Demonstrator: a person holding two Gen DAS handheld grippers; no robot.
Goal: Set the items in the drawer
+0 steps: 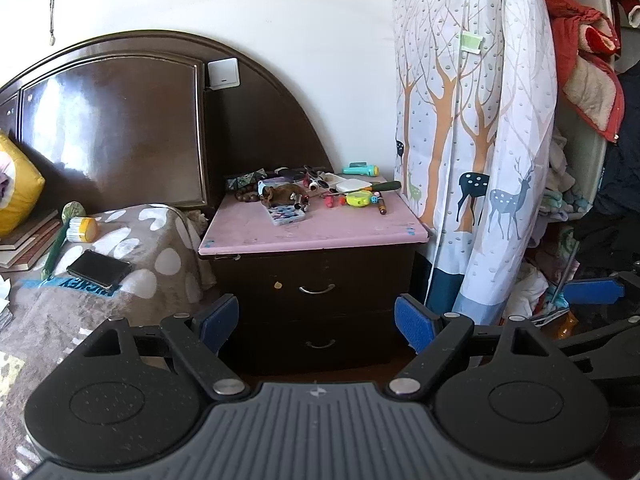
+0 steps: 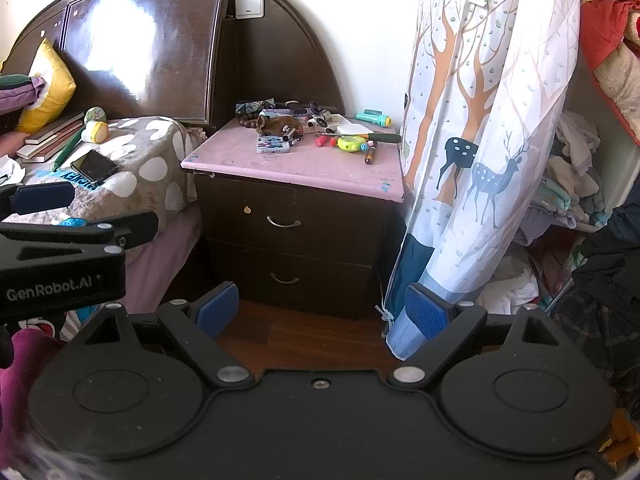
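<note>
A dark nightstand with a pink top [image 1: 312,228] [image 2: 296,164] stands ahead. Its upper drawer [image 1: 317,289] [image 2: 284,222] and lower drawer [image 1: 320,345] [image 2: 285,279] are shut. Small items lie on top: a green-handled screwdriver [image 1: 370,188] [image 2: 372,136], a teal flashlight [image 1: 360,169] [image 2: 374,118], a yellow-green toy [image 1: 359,199] [image 2: 351,144], a patterned case [image 1: 286,214] [image 2: 273,145]. My left gripper [image 1: 316,320] is open and empty, short of the drawers. My right gripper [image 2: 320,314] is open and empty above the wood floor. The left gripper also shows in the right wrist view [image 2: 60,216].
A bed with a spotted blanket [image 1: 120,248] [image 2: 132,160] lies left, with a phone [image 1: 99,268] [image 2: 95,166] on it. A deer-print curtain [image 1: 476,140] [image 2: 480,140] hangs right of the nightstand. Piled clothes [image 2: 568,184] lie further right.
</note>
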